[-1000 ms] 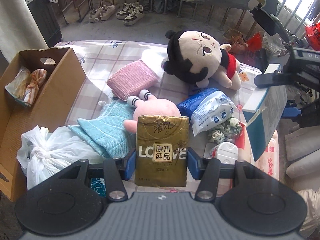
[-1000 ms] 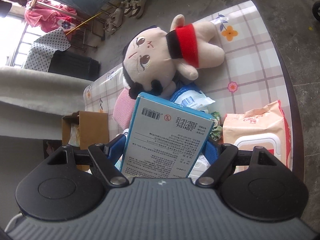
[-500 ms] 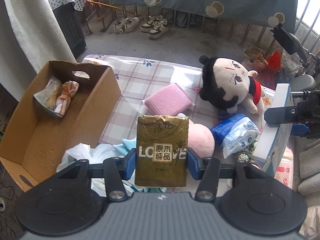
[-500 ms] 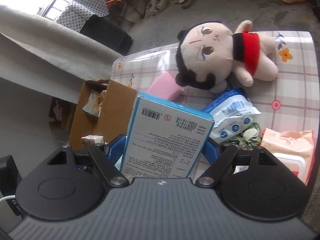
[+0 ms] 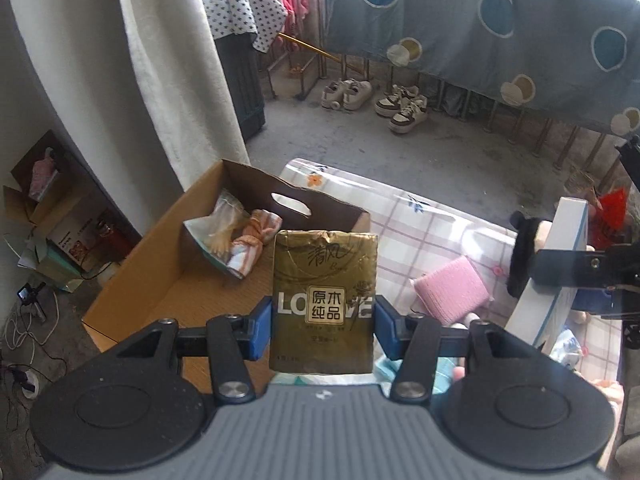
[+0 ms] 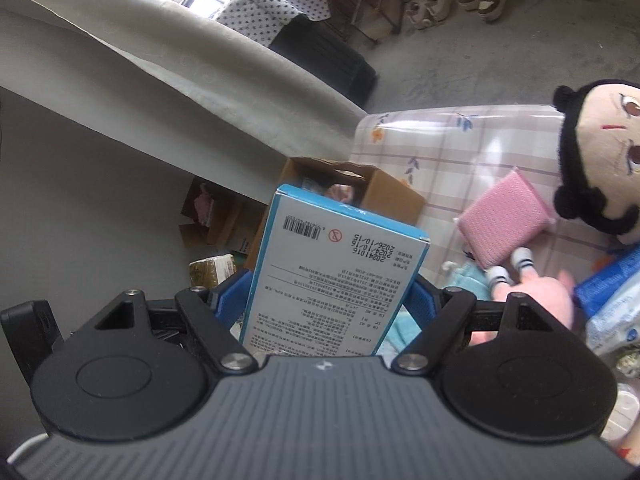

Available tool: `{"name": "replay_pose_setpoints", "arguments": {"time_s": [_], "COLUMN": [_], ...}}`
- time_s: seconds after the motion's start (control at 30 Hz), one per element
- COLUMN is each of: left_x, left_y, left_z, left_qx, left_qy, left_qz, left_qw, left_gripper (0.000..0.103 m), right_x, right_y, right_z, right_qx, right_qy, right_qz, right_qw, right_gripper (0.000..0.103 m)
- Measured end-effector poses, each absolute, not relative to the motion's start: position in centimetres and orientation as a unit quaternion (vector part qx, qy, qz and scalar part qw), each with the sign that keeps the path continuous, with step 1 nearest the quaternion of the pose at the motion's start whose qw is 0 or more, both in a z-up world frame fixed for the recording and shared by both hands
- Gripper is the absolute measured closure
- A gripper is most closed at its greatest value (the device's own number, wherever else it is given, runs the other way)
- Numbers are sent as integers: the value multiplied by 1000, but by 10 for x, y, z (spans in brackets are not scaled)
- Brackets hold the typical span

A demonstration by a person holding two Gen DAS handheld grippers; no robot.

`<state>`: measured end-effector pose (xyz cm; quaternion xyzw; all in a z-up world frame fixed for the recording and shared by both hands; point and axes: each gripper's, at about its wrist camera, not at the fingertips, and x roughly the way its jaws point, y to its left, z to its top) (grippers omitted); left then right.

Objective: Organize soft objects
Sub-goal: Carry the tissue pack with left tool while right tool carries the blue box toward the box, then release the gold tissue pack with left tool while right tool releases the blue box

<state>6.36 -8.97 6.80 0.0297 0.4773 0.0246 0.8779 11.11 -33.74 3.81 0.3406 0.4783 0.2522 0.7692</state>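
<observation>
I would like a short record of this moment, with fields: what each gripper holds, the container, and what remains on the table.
left gripper: shut on gold tissue pack
right gripper: shut on blue-edged box
container: cardboard box, open, beside table, holding a few wrapped items
on table: pink sponge, big-headed doll, pink plush

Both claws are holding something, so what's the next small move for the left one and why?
Probably carry the gold tissue pack, clamped in the left claw, forward and down over the open cardboard box, then release. The box already holds soft items and has bare floor just ahead of the pack.
</observation>
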Motion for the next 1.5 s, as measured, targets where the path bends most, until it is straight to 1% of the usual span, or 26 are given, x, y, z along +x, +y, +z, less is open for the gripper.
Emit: {"name": "replay_pose_setpoints", "arguments": {"time_s": [0.17, 0.37, 0.6, 0.77, 0.93, 1.13, 1.27, 1.43, 1.5], "left_x": [83, 116, 157, 192, 222, 246, 255, 260, 261], "left_y": [-41, 21, 86, 124, 149, 159, 161, 166, 166], "left_z": [72, 60, 36, 4, -30, -66, -79, -88, -90], "left_qx": [20, -8, 10, 17, 37, 63, 66, 61, 60], "left_qy": [464, 468, 479, 503, 519, 534, 539, 543, 547], "left_qz": [52, 43, 15, -11, -24, -47, -62, -72, -73], "left_qw": [884, 883, 877, 864, 854, 842, 837, 834, 832], "left_gripper": [50, 50, 50, 50, 50, 50, 50, 50, 50], "right_x": [138, 172, 223, 258, 290, 319, 330, 344, 348], "right_y": [-287, -219, -138, -89, -58, -36, -23, -13, -13], "right_z": [48, 47, 21, -2, -44, -91, -111, -141, -150], "right_qx": [353, 357, 347, 317, 278, 219, 179, 175, 167], "right_qy": [476, 484, 505, 521, 557, 612, 633, 643, 650], "right_qz": [254, 243, 216, 178, 133, 87, 72, 60, 52], "right_qw": [764, 761, 760, 772, 771, 755, 749, 743, 739], "right_gripper": [24, 24, 24, 24, 25, 25, 25, 24, 20]}}
